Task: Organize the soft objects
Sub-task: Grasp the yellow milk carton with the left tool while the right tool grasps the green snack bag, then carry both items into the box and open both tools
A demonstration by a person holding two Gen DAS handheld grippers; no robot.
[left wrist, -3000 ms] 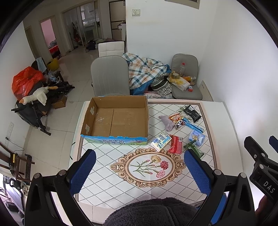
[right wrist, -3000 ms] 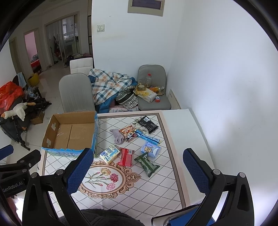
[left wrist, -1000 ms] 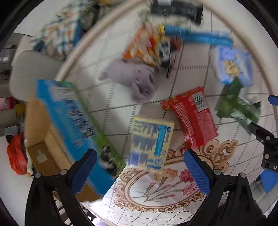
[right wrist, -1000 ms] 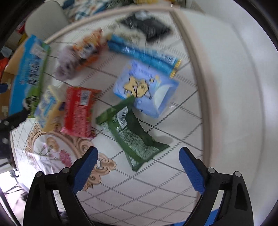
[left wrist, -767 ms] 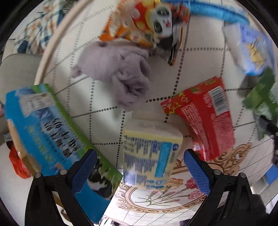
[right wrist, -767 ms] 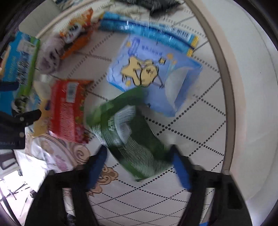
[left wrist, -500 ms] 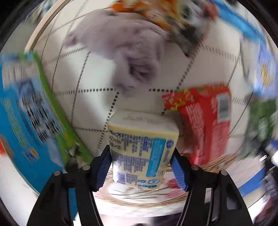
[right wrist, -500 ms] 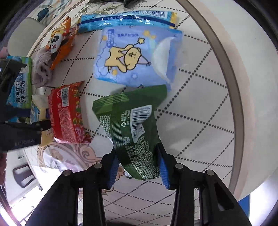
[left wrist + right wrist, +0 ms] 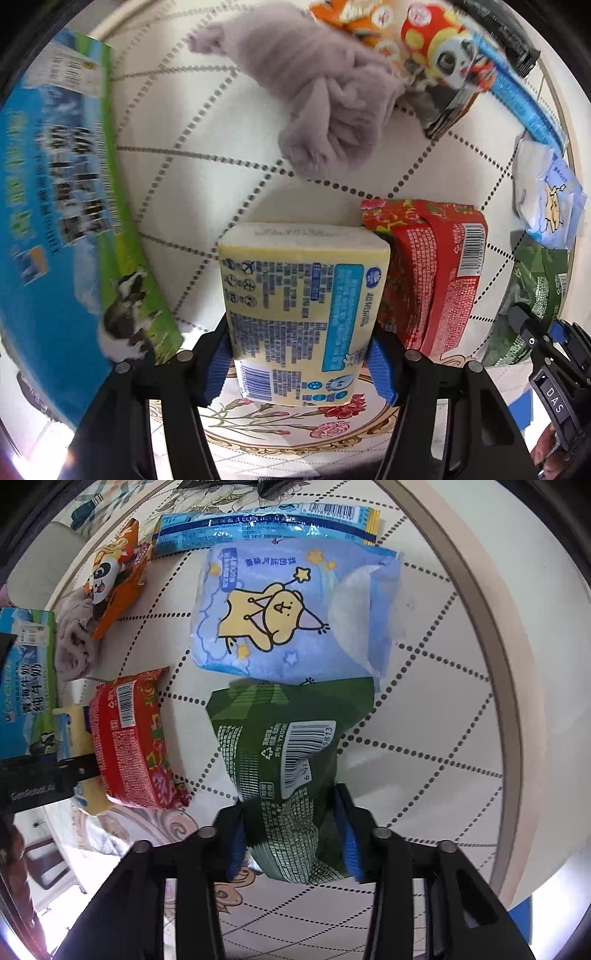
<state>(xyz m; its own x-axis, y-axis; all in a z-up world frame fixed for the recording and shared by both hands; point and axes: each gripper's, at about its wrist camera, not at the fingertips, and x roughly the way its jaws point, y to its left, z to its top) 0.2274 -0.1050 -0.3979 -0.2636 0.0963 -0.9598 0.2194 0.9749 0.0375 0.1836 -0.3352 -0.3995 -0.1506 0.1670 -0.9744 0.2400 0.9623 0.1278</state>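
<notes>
Both tools grip packs: left (image 9: 301, 363) yellow (image 9: 295, 306) (right (image 9: 291, 836) green (image 9: 286, 771)).

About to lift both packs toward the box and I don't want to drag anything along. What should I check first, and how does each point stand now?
1. Left gripper jaws closed on the yellow pack: ok.
2. Right gripper jaws closed on the green pack: ok.
3. Red pack apart from the yellow pack: not ok, they touch.
4. Blue pack off the green pack: not ok, its edge overlaps.
5. Box open and free inside: cannot tell, only its printed side shows.
</notes>
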